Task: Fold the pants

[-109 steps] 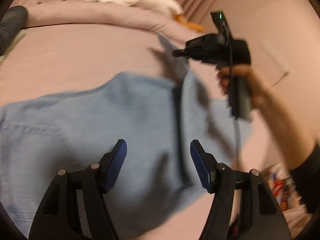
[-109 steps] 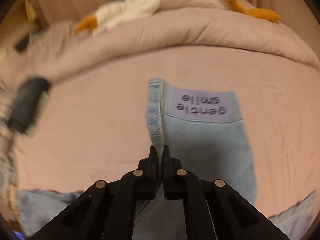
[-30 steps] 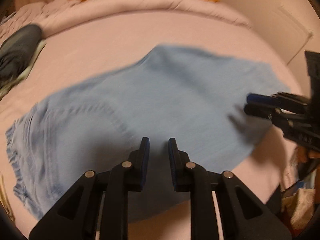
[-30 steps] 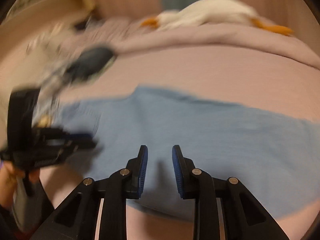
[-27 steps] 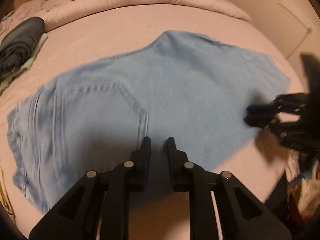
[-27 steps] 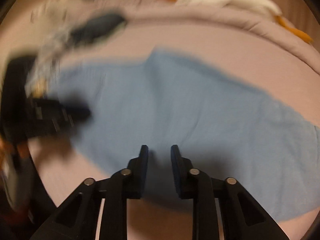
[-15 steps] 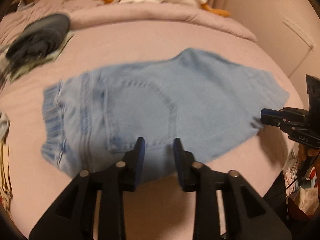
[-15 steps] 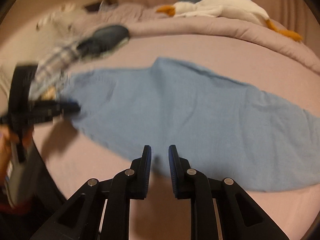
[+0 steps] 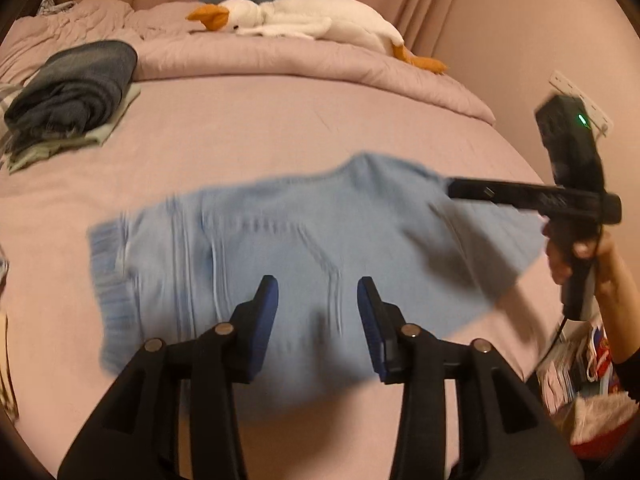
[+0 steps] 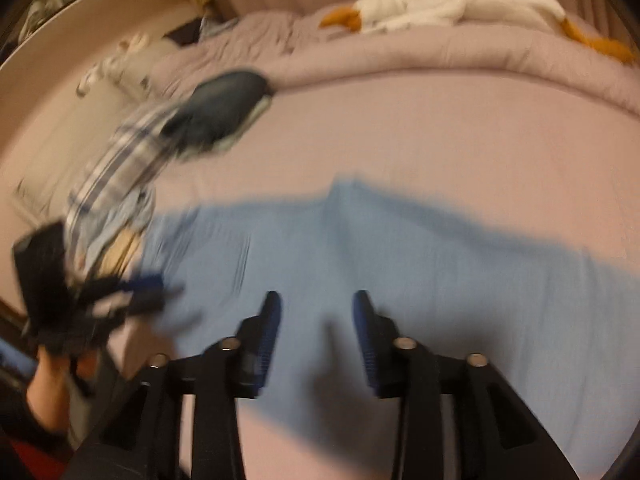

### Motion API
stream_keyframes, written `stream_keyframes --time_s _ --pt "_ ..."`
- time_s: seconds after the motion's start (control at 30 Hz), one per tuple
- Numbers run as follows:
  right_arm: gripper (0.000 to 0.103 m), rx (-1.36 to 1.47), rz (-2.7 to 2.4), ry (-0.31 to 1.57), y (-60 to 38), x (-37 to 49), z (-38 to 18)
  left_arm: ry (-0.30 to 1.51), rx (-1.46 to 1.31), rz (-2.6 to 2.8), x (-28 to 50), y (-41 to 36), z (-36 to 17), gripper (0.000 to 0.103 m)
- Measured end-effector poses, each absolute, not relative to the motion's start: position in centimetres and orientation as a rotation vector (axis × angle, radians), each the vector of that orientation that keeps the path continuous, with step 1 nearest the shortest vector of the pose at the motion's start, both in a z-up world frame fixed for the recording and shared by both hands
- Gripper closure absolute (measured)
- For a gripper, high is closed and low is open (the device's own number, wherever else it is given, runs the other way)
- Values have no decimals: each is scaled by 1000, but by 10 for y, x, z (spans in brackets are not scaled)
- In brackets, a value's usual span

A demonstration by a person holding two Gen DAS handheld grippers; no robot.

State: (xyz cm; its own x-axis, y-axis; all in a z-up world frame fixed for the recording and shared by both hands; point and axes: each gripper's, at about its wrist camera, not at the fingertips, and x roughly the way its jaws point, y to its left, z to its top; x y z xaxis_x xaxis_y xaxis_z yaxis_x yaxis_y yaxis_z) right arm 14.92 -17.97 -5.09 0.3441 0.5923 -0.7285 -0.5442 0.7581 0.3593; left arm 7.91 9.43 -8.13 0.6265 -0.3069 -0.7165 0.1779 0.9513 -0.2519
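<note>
Hovering over light-blue denim pants (image 9: 304, 256) that lie flat, already folded, across the pink bed sheet (image 9: 248, 136), the left gripper (image 9: 318, 312) and right gripper (image 10: 316, 326) both have jaws opening with nothing between the pads. Looks like a regrasp between folds. Next move likely calls for dropping each gripper onto an edge of the pants, clamping the layers together, then carrying one end over the other without dragging the stack.

Home bedroom, bed (image 9: 280, 128), plush goose (image 9: 316, 24)
</note>
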Motion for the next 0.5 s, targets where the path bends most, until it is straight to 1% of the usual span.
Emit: stream_keyframes --time_s 0.13,0.23,0.27,0.3,0.33,0.37,0.4,0.43,0.5 --pt "61 44 690 982 -143 199 -48 848 -156 -249 108 101 -82 63" --pt "59 50 710 1080 -136 234 -57 900 -115 -179 127 109 -96 63" --pt "59 67 737 1171 -135 245 -67 916 -105 -157 130 113 -102 65" --pt "59 85 753 1232 -132 252 -75 921 -107 -155 129 118 -107 72" --pt "59 91 757 1294 -130 257 -84 917 -112 -154 127 123 -110 75" --pt "59 78 761 1345 -130 257 -93 907 -119 -151 125 130 -113 83" --pt "63 46 767 1368 -125 255 -99 902 -126 -153 122 134 -116 87" --pt "83 22 782 1359 -122 252 -98 897 -136 -152 121 138 -117 89" --pt "90 -31 790 1300 -116 247 -90 892 -161 -146 121 145 -120 94"
